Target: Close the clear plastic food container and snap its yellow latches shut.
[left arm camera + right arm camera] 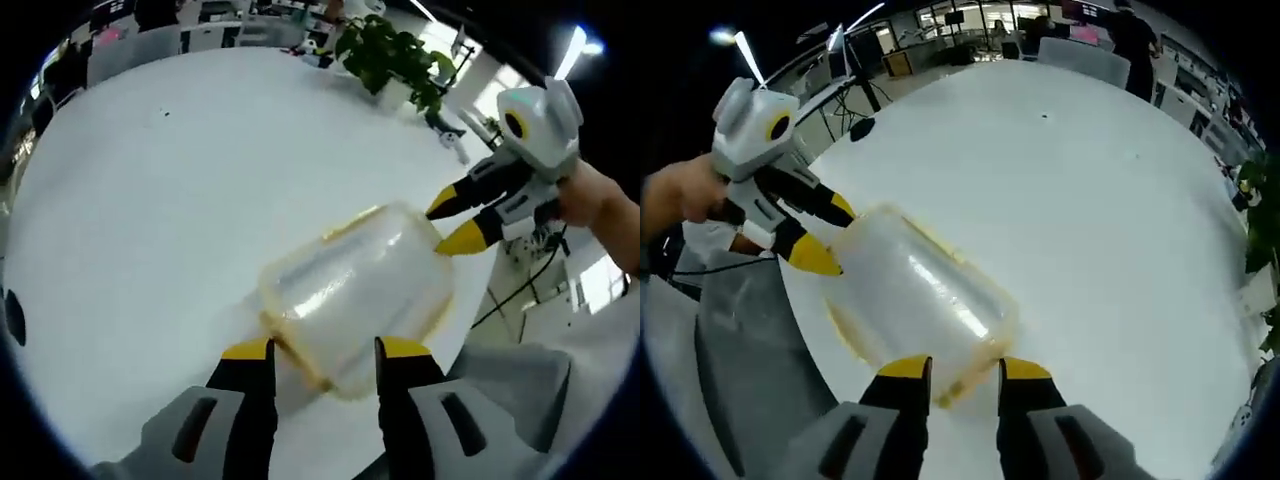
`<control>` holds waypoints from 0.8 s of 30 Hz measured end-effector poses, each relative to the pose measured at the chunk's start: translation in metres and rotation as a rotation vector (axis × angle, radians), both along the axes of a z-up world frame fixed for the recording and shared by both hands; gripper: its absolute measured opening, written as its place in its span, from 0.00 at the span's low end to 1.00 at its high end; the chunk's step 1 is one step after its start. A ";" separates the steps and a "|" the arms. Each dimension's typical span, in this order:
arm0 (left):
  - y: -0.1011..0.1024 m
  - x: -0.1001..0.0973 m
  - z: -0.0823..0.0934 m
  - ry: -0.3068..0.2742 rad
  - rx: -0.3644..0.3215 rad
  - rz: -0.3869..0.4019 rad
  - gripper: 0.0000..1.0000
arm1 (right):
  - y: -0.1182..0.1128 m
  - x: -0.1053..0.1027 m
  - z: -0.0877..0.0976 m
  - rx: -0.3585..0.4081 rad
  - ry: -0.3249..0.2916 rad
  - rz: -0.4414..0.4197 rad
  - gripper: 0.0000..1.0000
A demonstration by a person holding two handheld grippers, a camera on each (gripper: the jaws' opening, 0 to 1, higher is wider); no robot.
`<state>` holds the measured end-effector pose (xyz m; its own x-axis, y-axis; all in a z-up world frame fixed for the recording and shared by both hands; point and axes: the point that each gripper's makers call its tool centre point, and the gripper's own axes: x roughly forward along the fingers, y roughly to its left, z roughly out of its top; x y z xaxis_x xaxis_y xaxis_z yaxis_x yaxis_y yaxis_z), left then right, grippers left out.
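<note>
Left gripper view: a clear plastic food container (360, 295) with a yellowish rim lies on a round white tabletop (170, 200), close to the tabletop's near edge. The left tool (322, 350) rises from the bottom with its yellow-tipped jaws moderately apart, one on each side of the container's near end; whether they actually touch it is unclear. The right tool (455, 222) comes in from the right, held by a hand (590, 200), its jaws narrowly apart with the tips at the container's far corner. A potted plant (395, 60) stands well behind.

Right gripper view: the same container (920, 295) lies just ahead of the right tool (965, 370), whose jaws bracket its near edge. The left tool (825, 235) meets the opposite end.

The risk, as I judge it: the container is light and sits near the tabletop edge, so an uneven push from either end could slide or tip it off. A latch pressed before the lid is squarely seated might spring back or miss its catch. The latches themselves are too blurred to make out.
</note>
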<state>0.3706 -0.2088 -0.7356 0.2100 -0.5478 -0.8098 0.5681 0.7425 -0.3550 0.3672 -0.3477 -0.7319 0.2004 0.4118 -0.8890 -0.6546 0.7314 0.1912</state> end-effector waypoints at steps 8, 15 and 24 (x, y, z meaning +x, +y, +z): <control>-0.001 -0.001 -0.002 0.048 -0.012 0.042 0.34 | 0.001 -0.001 -0.001 -0.012 0.007 0.000 0.22; -0.003 0.000 -0.004 0.080 -0.023 0.054 0.33 | 0.001 0.000 -0.002 -0.007 0.013 -0.030 0.20; -0.004 0.001 -0.009 0.092 -0.050 0.078 0.31 | 0.000 0.001 -0.002 0.038 0.053 -0.101 0.17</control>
